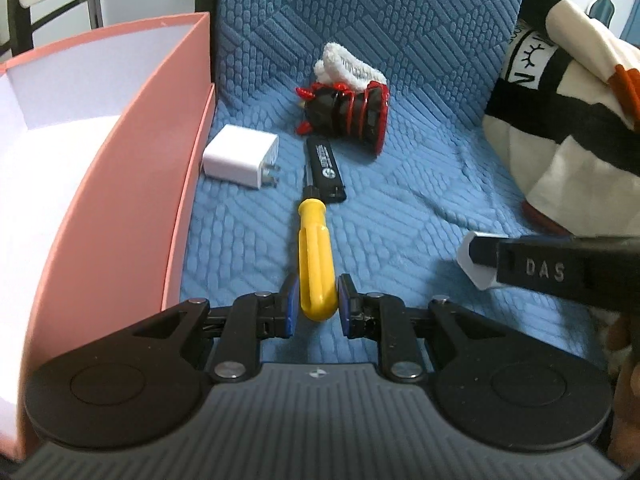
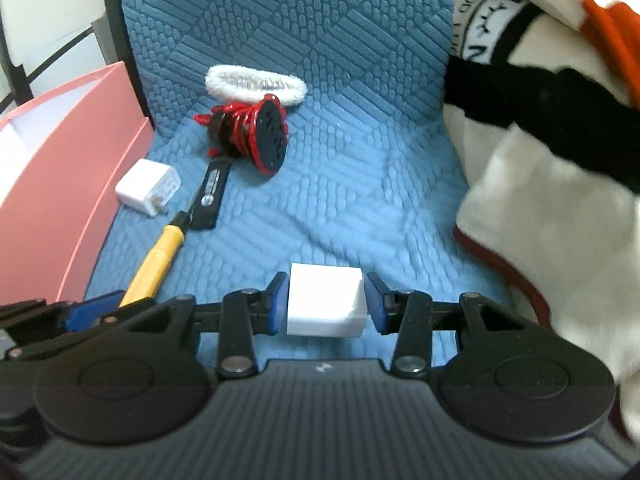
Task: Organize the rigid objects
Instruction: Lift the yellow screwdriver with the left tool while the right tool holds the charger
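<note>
A: Your left tool [image 1: 318, 300] is clamped on the screwdriver [image 1: 315, 248] by its handle end, tip toward the black stick [image 1: 326, 168]. Likely held so for a lift into the pink box [image 1: 120, 184] at left.

B: And your right tool [image 2: 326, 304] clamps the white block [image 2: 325, 302], probably box-bound too.

A: Surface: blue quilted seat [image 1: 400, 184], no bench. Charger [image 1: 240, 158] lies beside the box; blanket [image 2: 540, 180] at right.

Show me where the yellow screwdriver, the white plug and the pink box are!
yellow screwdriver [image 1: 314, 248]: left wrist view, middle of its handle.
white plug [image 1: 240, 157]: left wrist view, top face.
pink box [image 1: 132, 184]: left wrist view, outer wall.
</note>
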Demonstrator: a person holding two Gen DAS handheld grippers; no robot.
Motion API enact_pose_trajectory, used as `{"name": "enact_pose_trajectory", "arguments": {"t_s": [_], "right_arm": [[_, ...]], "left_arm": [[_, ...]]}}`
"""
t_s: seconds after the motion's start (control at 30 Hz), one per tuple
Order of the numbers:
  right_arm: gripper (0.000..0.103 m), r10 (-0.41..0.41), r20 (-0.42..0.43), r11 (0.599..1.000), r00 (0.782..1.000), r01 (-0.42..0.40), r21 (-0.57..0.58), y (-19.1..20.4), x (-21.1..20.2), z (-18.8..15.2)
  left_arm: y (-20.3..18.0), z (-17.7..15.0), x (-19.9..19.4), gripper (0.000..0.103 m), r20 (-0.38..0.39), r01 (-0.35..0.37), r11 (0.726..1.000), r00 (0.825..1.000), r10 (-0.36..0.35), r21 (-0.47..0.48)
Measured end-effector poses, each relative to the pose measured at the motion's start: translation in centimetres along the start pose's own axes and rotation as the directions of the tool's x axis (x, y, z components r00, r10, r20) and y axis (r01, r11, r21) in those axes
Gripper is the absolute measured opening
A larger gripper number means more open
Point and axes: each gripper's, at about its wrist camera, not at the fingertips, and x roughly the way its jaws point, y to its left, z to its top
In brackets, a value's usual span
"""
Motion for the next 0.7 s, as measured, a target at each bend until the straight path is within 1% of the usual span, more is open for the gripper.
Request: {"name": "enact_pose_trajectory", "arguments": {"t_s": [0.07,0.2,0.33,0.4,0.47,0.63,0.7], "right_arm": [[0.045,-0.002,-0.007,1.0,1.0,0.002,0.003,0.2,-0.5,-0.5],[0.045,-0.034,-0.005,0.999,0.999,0.034,0.001,0.6,-1.9,-1.3],[0.045,-0.021,-0.02,0.999,1.0,0.021,0.027,0.5,-2.9,-2.2],[0.045,-0.029,-0.018,0.999,0.999,0.03,0.031,0.6,-3.4,-2.6],[0.045,-0.041,-0.017,0.999,0.999,0.041,0.032,0.6,-3.5,-2.9],[0.045,-0.037,-0.033,0.998,0.999,0.039,0.056,0.0,-3.0,-3.0],[0.045,-0.04,-0.036,0.997,0.999,0.042,0.067,-0.2,-2.9,-3.1]], "left_arm": [[0.1,-0.4,-0.4,0.024,-0.014,0.008,1.0,1.0,-0.008,0.007],[-0.4,-1.3,-1.7,0.024,-0.022,0.008,0.999,1.0,-0.007,0.039],[-0.4,-2.4,-3.1,0.024,-0.029,0.006,0.998,1.0,-0.004,0.057],[-0.3,-3.0,-3.5,0.024,-0.042,0.01,0.998,0.999,-0.008,0.058],[-0.5,-3.4,-3.5,0.024,-0.055,0.01,0.998,0.998,-0.007,0.067],[-1.1,-3.4,-2.6,0.025,-0.077,0.008,0.995,0.997,0.0,0.098],[-1.3,-3.2,-2.3,0.029,-0.069,0.003,0.995,0.998,0.004,0.1]]}}
